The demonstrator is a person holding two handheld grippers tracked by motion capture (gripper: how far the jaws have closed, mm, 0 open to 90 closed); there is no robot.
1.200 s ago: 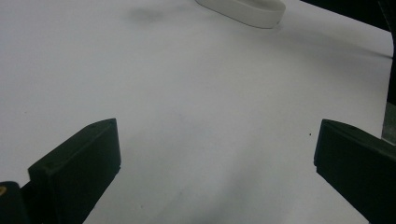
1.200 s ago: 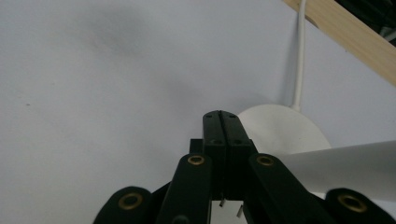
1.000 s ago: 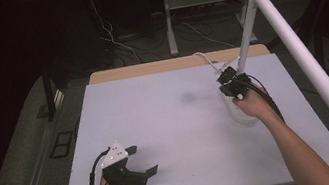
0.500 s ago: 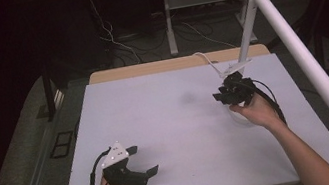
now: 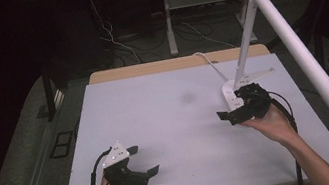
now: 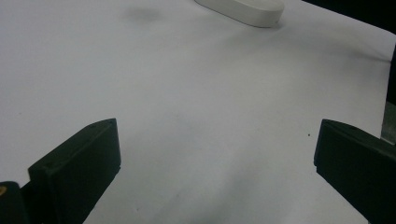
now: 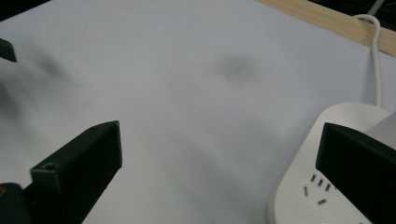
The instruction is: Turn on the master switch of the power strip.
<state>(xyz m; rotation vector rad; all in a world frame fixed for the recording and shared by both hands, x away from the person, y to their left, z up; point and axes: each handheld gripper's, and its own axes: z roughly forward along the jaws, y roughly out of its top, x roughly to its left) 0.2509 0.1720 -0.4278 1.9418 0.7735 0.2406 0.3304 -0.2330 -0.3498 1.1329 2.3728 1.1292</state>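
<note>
High view: right gripper (image 5: 234,109), mid-right of frame, jaws just opened wide w/ nothing between, beside lamp base (image 5: 232,94) on counter (image 5: 167,122). Lamp (image 5: 291,46) looks released, so likely near done; left gripper (image 5: 139,161), lower left, jaws wide and empty.

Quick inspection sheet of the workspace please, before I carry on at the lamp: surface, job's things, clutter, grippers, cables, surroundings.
Surface: white tabletop, with a faint grey smudge near its middle.
Job's things: white desk lamp, base on the table's right side, stem leaning up to a long white lamp head.
Clutter: nothing seen.
Grippers: right gripper beside the lamp base, jaws just opened wide, nothing between them. Left gripper at the near left, jaws wide apart, nothing between them.
Cables: white lamp cord runs from the base over the far edge; black cable loops at each gripper.
Surroundings: dark floor with loose wires, table legs beyond.
</note>
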